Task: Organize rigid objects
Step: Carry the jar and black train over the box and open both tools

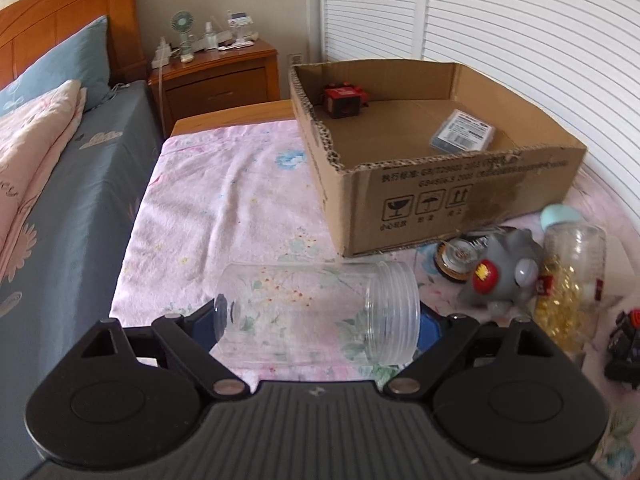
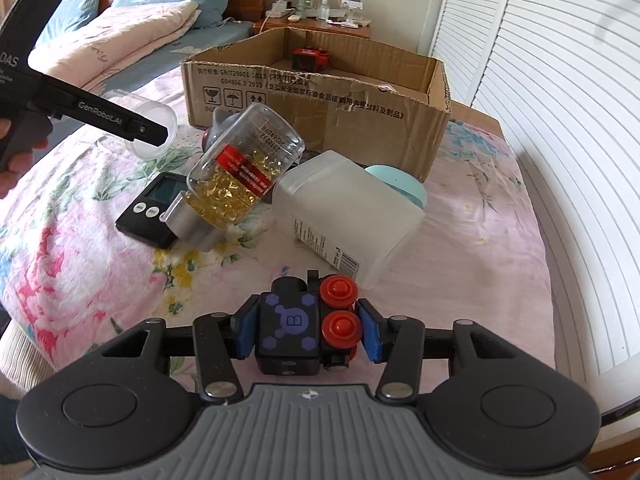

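My left gripper (image 1: 320,320) is shut on a clear plastic jar (image 1: 316,312), held sideways above the pink floral cloth; it also shows in the right wrist view (image 2: 154,118). My right gripper (image 2: 308,326) is shut on a black toy block with red wheels (image 2: 308,324). An open cardboard box (image 1: 460,196) (image 2: 320,120) stands ahead, holding a red toy cube (image 1: 342,102) (image 2: 310,58) and a flat packet (image 1: 464,130). Loose on the cloth lie a capsule bottle (image 2: 236,176) (image 1: 568,280), a grey toy (image 1: 508,276), a frosted white container (image 2: 348,208) and a black timer (image 2: 154,208).
A bed with pillows (image 1: 48,120) lies to the left and a wooden nightstand (image 1: 216,76) with a small fan at the back. White louvred doors (image 1: 520,40) are on the right. A teal lid (image 2: 400,180) lies by the box. A black toy (image 1: 624,344) sits at the right edge.
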A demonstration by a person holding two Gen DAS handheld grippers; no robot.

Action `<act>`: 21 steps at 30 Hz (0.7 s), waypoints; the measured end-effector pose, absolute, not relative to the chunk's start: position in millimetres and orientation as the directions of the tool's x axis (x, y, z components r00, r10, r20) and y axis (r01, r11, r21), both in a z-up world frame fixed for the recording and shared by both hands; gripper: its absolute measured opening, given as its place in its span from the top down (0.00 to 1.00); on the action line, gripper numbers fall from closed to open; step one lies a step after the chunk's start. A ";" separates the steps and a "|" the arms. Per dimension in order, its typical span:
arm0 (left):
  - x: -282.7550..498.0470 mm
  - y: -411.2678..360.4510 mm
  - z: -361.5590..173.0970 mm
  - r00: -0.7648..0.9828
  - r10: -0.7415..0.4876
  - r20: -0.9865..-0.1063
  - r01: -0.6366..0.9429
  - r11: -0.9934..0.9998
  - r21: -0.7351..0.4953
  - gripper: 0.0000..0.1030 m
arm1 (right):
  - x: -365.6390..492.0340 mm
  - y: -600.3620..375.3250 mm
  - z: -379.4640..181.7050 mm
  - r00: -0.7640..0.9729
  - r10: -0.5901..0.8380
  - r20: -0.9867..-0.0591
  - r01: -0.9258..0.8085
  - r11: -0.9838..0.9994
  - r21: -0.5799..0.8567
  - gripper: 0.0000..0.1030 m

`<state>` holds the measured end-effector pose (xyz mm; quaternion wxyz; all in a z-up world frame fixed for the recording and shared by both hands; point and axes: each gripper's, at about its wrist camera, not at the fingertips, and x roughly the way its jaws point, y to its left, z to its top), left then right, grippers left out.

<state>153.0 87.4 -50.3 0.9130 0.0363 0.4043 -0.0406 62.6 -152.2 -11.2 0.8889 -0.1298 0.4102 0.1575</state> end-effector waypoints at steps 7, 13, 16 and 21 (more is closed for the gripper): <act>140.9 83.8 -26.3 0.634 -0.123 -0.763 0.223 0.974 0.029 0.13 | 58.1 -153.3 6.1 0.604 0.188 -0.774 -0.437 0.890 -0.125 0.47; 139.3 73.0 9.6 0.656 -0.183 -0.732 0.314 0.948 0.044 0.13 | 60.6 -156.0 29.0 0.601 0.230 -0.765 -0.478 0.871 -0.114 0.47; 148.8 66.2 26.7 0.678 -0.210 -0.704 0.341 0.939 0.048 0.13 | 64.8 -155.4 40.5 0.614 0.242 -0.751 -0.489 0.864 -0.121 0.47; 178.2 54.2 45.1 0.703 -0.238 -0.670 0.364 0.930 0.052 0.13 | 80.2 -156.7 60.8 0.639 0.264 -0.722 -0.492 0.862 -0.121 0.47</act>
